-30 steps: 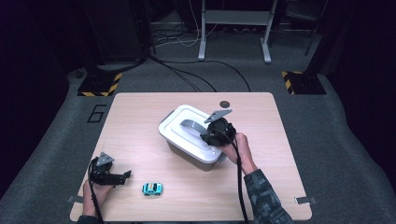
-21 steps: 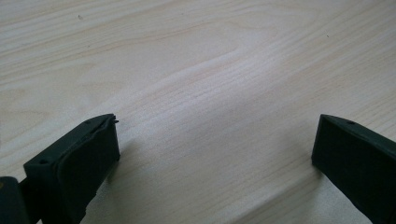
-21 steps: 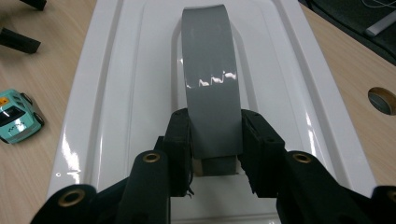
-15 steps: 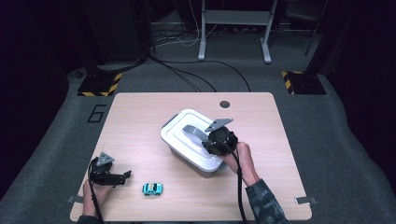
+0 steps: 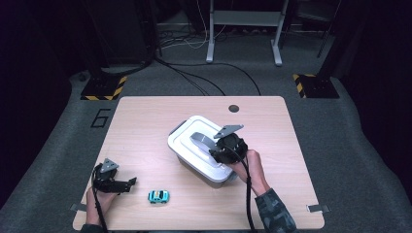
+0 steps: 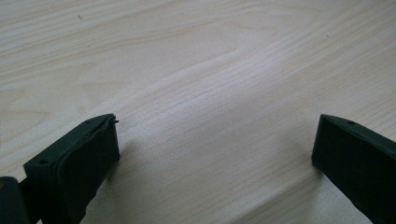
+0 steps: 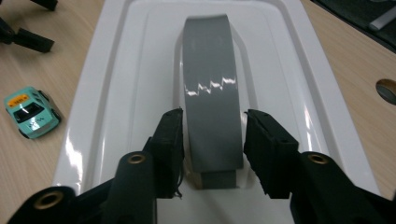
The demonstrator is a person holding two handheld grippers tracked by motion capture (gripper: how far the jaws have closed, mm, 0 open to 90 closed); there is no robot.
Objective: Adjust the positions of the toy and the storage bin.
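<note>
High view: black "6" [image 5: 99,118] on floor beside table [image 5: 145,116].

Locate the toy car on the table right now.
In the high view, the toy car sits near the table's front edge, between the left gripper and the white box.

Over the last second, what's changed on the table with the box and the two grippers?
The right gripper has eased toward the person along the white box, its fingers now astride the near end of the grey handle, slightly apart from it. The left gripper, open, the toy car and the box stayed put.
</note>
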